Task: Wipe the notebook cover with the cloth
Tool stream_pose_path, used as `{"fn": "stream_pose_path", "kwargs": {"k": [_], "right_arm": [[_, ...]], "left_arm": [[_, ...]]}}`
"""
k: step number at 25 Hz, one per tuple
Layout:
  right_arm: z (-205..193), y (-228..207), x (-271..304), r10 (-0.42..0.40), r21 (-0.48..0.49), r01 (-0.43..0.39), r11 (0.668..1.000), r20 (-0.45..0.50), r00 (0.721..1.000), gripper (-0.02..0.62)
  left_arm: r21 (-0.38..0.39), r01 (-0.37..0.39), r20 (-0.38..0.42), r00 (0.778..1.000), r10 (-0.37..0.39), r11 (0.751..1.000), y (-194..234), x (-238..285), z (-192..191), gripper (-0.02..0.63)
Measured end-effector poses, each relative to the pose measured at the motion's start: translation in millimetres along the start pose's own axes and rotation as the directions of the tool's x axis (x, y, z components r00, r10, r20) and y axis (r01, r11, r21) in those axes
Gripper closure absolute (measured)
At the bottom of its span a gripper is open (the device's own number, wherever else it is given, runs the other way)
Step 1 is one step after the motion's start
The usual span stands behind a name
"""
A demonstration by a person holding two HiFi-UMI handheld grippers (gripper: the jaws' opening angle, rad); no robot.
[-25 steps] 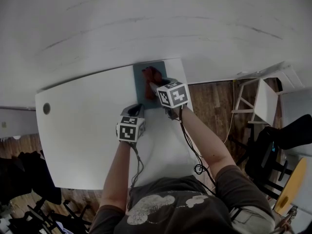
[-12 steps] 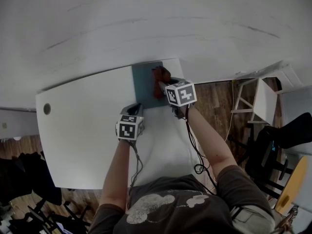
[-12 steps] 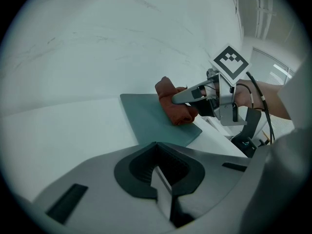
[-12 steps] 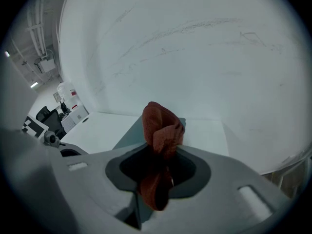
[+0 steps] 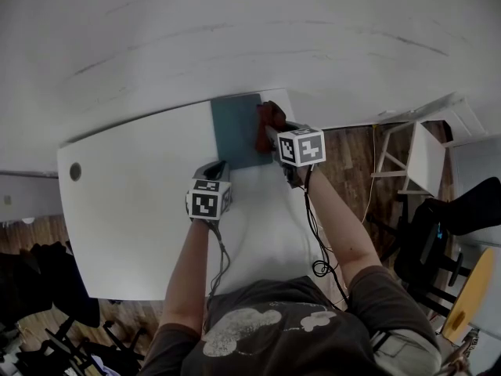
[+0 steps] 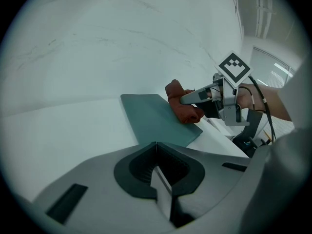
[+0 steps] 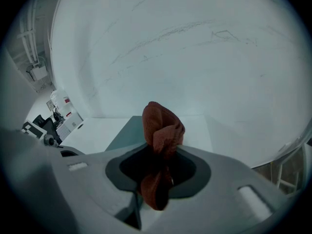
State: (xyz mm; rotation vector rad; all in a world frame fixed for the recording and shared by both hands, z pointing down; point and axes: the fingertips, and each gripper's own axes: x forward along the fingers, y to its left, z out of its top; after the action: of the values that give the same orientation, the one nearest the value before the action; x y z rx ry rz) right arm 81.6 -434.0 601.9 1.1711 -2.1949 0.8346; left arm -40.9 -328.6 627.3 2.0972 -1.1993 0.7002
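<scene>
While the head view looks down, the right gripper (image 5: 268,137) presses the reddish cloth (image 5: 269,122) onto the right edge of the teal notebook (image 5: 233,131), which lies at the far side of the table (image 5: 133,210). Wiping looks under way, though how much of the cover is done I can't judge. Left gripper view: the left gripper (image 6: 156,172) has its jaws together and empty, by the notebook's near corner. Right gripper view: the jaws are clamped on the bunched cloth.

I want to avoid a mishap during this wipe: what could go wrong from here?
1. The notebook lies by the far right corner of the table, and the left gripper, shut on nothing, does not clearly pin it; a stroke might push it off.
2. The right gripper holds the cloth bunched at the notebook's right edge; it could slip off the cover onto the table.
</scene>
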Motion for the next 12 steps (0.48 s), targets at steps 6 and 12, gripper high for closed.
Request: {"fn": "stream_pose_path", "kwargs": {"k": [6,12], "right_arm": [[0,-5,-4,-0.022,0.015,0.022,1.0,0.005,1.0,0.488],[13,25,-13,0.053,-0.009,-0.052,0.999,0.053,0.997,0.488]], "left_arm": [[-0.001,0.004,0.0,1.0,-0.004,1.0,-1,1,0,0.6],[0.101,0.008,0.013,1.0,-0.01,0.995,-14,-8,11,0.6]]}}
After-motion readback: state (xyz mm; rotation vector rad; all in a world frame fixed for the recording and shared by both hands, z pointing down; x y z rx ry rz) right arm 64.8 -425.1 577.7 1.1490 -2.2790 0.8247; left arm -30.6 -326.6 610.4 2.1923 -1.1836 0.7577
